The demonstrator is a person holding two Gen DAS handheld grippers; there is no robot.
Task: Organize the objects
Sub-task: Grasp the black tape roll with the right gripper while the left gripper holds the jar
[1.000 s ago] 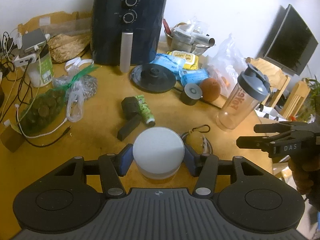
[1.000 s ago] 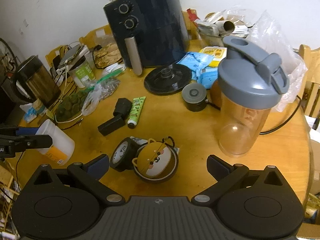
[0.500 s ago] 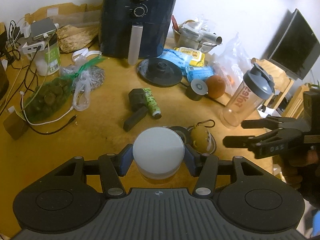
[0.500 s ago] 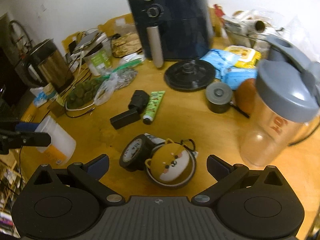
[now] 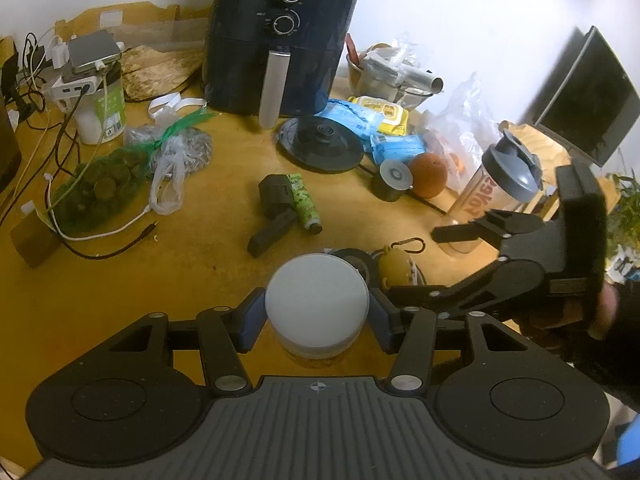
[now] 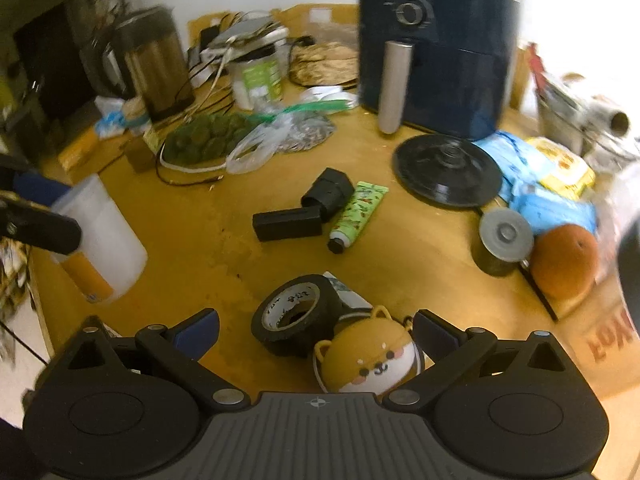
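Note:
My left gripper (image 5: 317, 312) is shut on a white plastic jar (image 5: 317, 304) with an orange label, held above the table's near edge; it also shows at the left of the right wrist view (image 6: 100, 236). My right gripper (image 6: 316, 332) is open, its fingers either side of a black tape roll (image 6: 294, 312) and a round dog-face pouch (image 6: 372, 360) lying on the wooden table (image 6: 224, 248). In the left wrist view the right gripper (image 5: 412, 264) reaches in from the right beside the pouch (image 5: 394, 266).
A green tube (image 6: 358, 212) and a black adapter (image 6: 308, 212) lie mid-table. Behind are an air fryer (image 5: 280, 36), a kettle base (image 5: 320, 144), a small tin (image 5: 392, 180), an orange (image 5: 428, 174), a shaker bottle (image 5: 496, 188), bags and cables (image 5: 100, 184) at left.
My right gripper moved left and down over the tape roll and pouch, away from the shaker bottle. My left gripper drew back slightly, still holding the jar.

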